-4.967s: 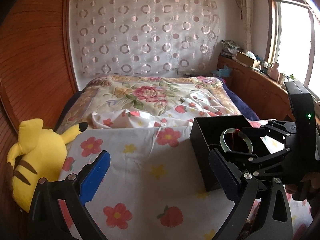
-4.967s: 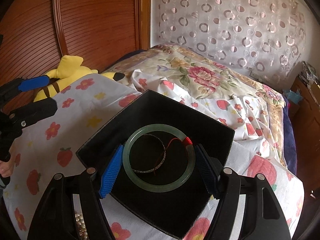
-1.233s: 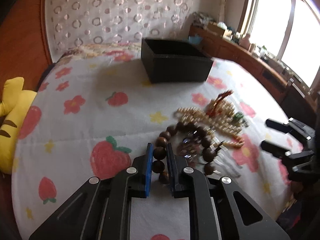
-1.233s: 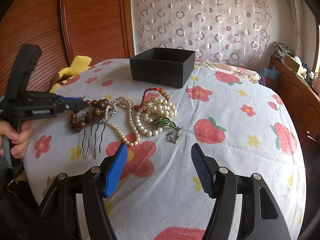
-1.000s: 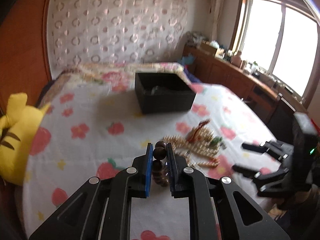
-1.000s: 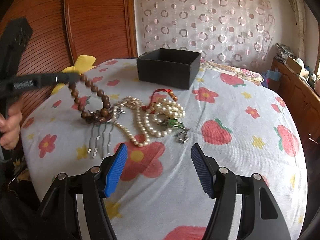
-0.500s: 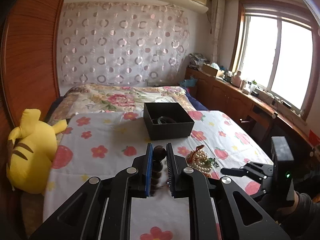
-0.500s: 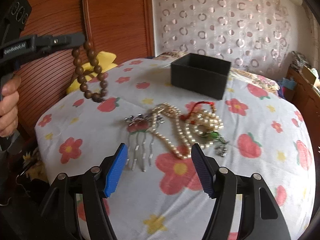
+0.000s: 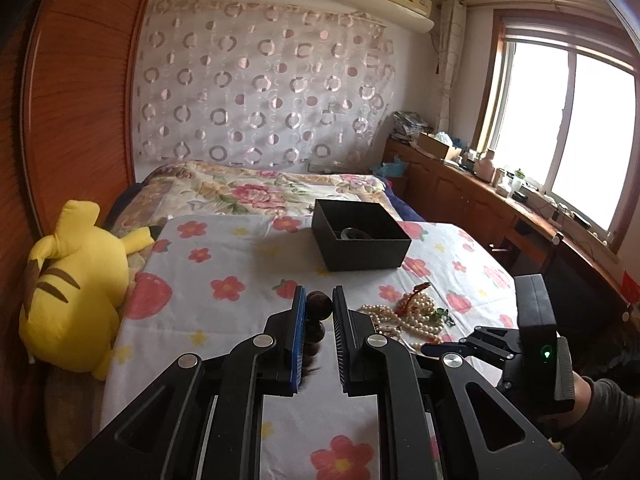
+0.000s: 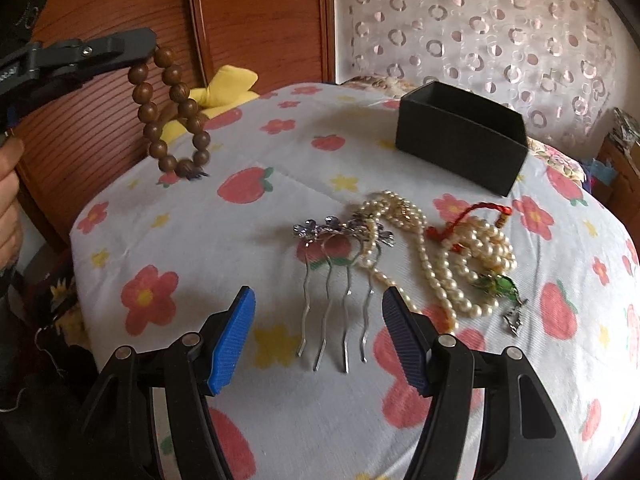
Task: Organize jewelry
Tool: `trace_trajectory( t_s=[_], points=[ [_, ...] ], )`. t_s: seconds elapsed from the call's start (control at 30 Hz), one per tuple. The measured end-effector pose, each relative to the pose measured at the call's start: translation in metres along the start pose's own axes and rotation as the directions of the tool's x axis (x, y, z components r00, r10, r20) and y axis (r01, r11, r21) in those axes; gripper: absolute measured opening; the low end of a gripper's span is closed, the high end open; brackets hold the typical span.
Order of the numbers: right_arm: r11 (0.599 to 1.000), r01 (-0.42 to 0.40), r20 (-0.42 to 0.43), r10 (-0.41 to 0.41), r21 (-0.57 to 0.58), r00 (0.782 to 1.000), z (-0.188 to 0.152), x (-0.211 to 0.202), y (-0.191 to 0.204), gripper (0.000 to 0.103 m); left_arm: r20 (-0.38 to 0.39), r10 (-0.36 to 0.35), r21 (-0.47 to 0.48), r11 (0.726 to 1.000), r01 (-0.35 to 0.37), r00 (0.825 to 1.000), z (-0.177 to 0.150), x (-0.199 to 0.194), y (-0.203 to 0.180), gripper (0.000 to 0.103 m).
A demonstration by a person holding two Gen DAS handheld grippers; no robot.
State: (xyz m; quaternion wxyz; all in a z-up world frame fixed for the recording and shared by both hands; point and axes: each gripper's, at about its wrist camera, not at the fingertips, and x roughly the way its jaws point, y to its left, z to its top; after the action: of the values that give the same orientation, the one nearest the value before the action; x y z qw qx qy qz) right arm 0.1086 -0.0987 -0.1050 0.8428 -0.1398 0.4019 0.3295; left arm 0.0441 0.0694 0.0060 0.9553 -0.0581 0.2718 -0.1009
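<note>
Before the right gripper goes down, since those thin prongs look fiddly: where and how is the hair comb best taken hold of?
Probably by the flowered top bar of the hair comb, not the prongs. It lies flat on the bedspread, prongs pointing toward the open right gripper, bar at the far end. Come from above, jaws across the bar. Its right end touches the pearl necklace, so grip toward the left.

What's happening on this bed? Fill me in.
A person is sorting jewelry with a handheld gripper in each hand. The left gripper is shut on a brown wooden bead bracelet, which hangs in the air above the flowered sheet. The right gripper is open and empty, hovering over a silver hair comb. Beside the comb lie pearl strands with a red cord and a green pendant. A black box stands further back, open, with a ring-shaped piece inside.
</note>
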Motion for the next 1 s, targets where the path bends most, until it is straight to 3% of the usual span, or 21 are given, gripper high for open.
trace_trajectory(
  t_s=[0.2, 0.3, 0.43, 0.47, 0.73, 1.0],
  points=[
    [1.0, -0.003, -0.03, 0.003, 0.005, 1.0, 0.009, 0.012, -0.004, 0.067, -0.003, 0.003, -0.011, 1.0, -0.003, 1.0, -0.003, -0.001, 0.005, 0.012],
    [1.0, 0.014, -0.038, -0.014, 0.0, 0.999, 0.012, 0.014, -0.006, 0.061, -0.005, 0.004, -0.01, 1.0, -0.004, 1.0, -0.004, -0.001, 0.007, 0.012],
    [0.999, 0.035, -0.037, -0.035, -0.012, 0.999, 0.014, 0.015, -0.011, 0.041, -0.01, 0.002, -0.014, 1.0, -0.002, 1.0, -0.007, 0.001, 0.009, 0.012],
    [1.0, 0.029, -0.038, -0.03, -0.011, 0.999, 0.014, 0.014, -0.013, 0.039, -0.01, 0.002, -0.014, 1.0, -0.002, 1.0, -0.007, 0.001, 0.008, 0.012],
    [0.999, -0.027, -0.045, 0.025, -0.039, 0.999, -0.003, -0.004, -0.005, 0.039, -0.023, -0.005, -0.006, 1.0, 0.004, 1.0, -0.011, 0.006, 0.004, 0.012],
    [0.998, -0.028, -0.049, 0.025, -0.062, 0.998, -0.012, -0.011, -0.003, 0.04, -0.029, -0.007, -0.008, 1.0, 0.007, 1.0, -0.013, 0.009, 0.002, 0.012]
  ],
)
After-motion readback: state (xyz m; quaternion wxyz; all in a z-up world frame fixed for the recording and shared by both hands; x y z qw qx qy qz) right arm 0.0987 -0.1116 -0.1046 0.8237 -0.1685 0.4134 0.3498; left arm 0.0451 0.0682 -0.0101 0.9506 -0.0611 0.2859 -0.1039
